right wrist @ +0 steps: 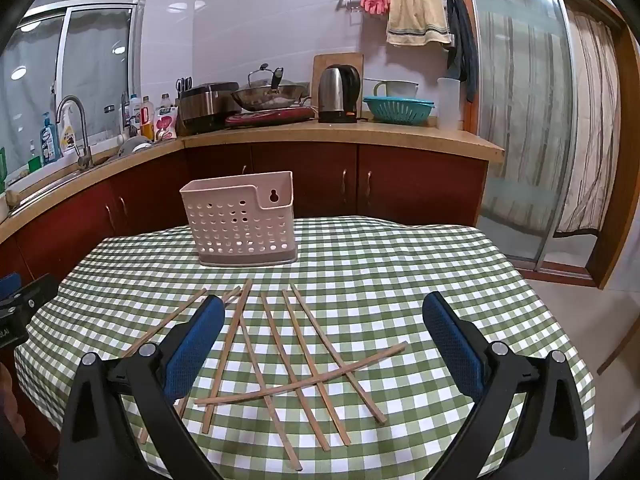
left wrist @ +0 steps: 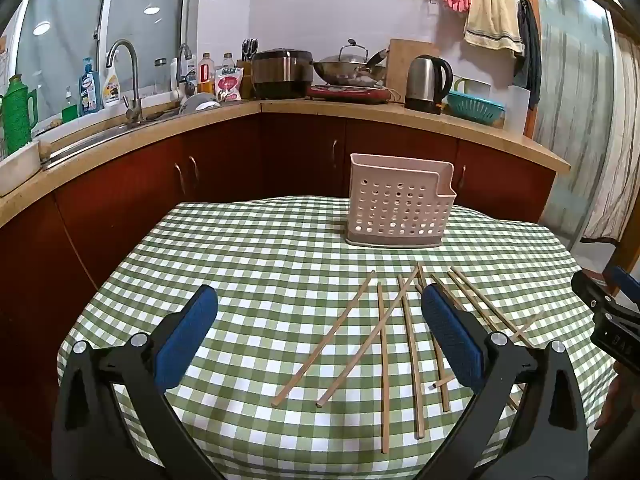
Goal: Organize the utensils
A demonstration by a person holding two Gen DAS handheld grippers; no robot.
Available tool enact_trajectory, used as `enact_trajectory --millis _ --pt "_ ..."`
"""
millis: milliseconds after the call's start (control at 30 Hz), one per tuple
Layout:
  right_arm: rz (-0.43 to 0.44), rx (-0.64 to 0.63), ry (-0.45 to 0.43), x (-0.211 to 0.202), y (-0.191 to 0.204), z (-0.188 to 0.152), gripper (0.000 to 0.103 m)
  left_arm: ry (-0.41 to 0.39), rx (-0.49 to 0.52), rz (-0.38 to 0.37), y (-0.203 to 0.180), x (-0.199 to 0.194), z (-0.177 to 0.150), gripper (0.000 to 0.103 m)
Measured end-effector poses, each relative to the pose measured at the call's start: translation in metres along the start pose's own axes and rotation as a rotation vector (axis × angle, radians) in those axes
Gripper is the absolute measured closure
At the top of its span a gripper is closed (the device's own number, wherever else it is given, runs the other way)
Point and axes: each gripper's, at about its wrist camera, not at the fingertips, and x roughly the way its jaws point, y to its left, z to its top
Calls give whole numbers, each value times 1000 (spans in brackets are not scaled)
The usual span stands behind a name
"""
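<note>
While every chopstick [right wrist: 304,364] lies loose at lower centre, the holder [right wrist: 240,220] above looks empty; both grippers' fingers [left wrist: 188,340] [right wrist: 452,344] gape, holding nothing.

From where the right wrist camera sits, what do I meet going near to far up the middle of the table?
Right gripper, open → scattered chopsticks on the checked tablecloth → pink perforated holder → red cabinets → counter with kettle.
</note>
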Motion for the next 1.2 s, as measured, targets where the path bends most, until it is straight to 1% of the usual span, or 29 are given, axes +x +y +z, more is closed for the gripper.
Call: enact_trajectory --millis 67,433,567,767,933,1200 --pt "-1 0 6 0 0 0 6 13 -1 -1 0 0 0 4" --pt "2 1 4 -3 0 1 6 9 -4 -12 0 3 -5 4" --pt "1 1 -1 -5 1 3 6 -10 0 -24 4 1 -6 4" --pt "5 4 -8 -4 1 2 6 -50 17 -43 -2 -6 -1 4" --pt "12 7 -24 -10 0 6 6 -65 19 -54 -2 -10 1 4" --pt "18 5 -56 -19 0 11 6 -105 8 -51 1 -23 6 4"
